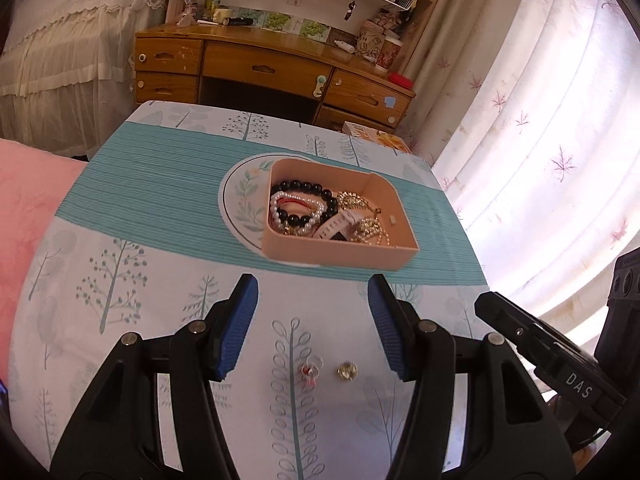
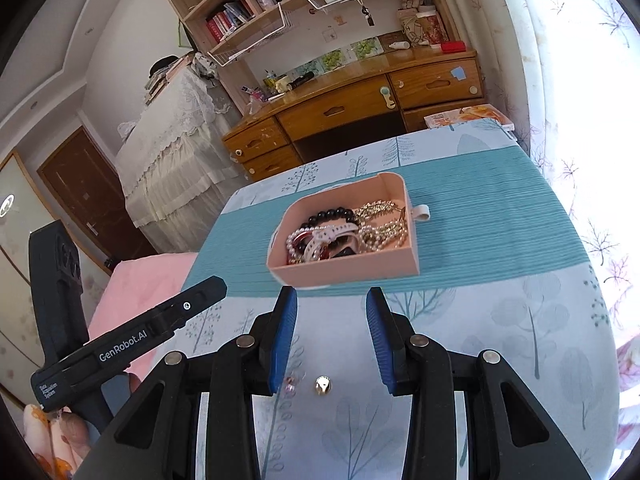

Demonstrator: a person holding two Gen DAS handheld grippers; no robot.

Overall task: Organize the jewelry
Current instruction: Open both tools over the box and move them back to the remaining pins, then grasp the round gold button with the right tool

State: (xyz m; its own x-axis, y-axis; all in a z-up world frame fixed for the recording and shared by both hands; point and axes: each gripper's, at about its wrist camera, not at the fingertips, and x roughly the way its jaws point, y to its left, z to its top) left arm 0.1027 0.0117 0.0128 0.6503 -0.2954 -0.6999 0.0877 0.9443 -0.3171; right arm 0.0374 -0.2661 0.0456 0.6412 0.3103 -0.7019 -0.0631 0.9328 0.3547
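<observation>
Jewelry box [image 1: 340,256] mid-tabletop [image 1: 132,200], your left hand-held gripper [image 1: 312,292] wide and empty, right hand-held gripper [image 2: 332,300] narrower, empty, plate [image 1: 240,196] under box only in left view, two rings [image 1: 347,371] beneath both.
</observation>
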